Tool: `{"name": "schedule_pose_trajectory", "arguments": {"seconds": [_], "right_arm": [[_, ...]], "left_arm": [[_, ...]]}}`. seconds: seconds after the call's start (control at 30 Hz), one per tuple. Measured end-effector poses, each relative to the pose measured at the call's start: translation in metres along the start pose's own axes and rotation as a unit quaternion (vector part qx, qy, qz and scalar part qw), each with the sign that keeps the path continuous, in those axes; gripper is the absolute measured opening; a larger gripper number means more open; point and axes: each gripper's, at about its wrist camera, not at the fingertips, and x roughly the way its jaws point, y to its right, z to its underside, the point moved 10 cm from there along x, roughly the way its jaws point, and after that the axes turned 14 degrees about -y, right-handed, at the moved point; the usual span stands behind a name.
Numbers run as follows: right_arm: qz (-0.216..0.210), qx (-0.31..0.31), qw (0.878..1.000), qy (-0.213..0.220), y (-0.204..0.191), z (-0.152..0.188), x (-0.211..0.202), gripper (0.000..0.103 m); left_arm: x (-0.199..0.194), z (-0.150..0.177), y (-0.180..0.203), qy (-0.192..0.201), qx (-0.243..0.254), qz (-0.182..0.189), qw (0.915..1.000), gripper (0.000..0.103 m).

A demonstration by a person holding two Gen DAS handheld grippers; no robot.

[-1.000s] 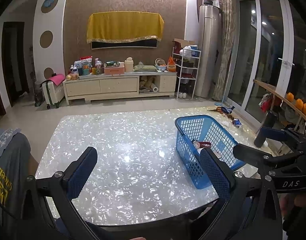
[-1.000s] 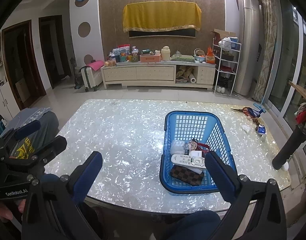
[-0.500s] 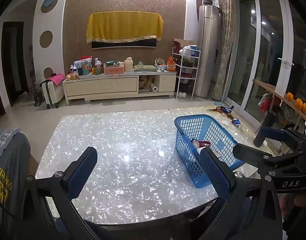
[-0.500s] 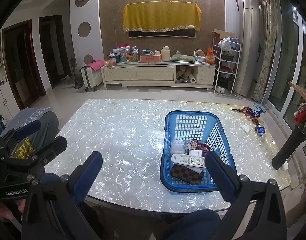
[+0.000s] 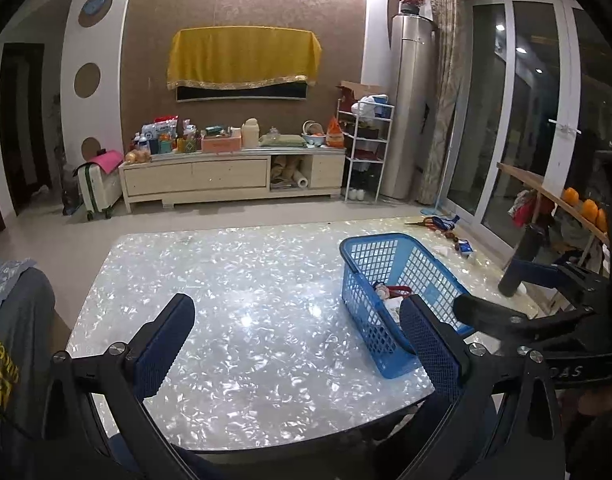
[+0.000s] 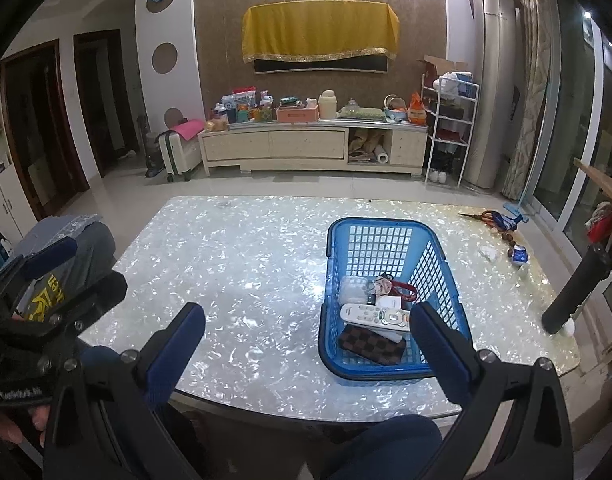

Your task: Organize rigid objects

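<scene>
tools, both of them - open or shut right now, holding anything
Left tool: open, holding nothing, over the table.
Right tool: open, holding nothing, near the blue basket.

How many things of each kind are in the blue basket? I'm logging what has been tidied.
In the blue basket, as far as the right wrist view shows:
Remote control: 1
Checkered wallet: 1
Key bunch with red strap: 1
Clear plastic box: 1
Small white card: 1
Total: 5
</scene>
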Motion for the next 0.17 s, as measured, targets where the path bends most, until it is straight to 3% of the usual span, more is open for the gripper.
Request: {"name": "schedule_pose_trajectory", "arguments": {"seconds": [0.17], "right_arm": [[-0.003,-0.003,1.0,0.004,-0.0034,-0.0013,-0.0036,0.103]], "left_arm": [[-0.0004,-0.0008,-0.0026,0.005,-0.002,-0.007,1.0,0.103]]}}
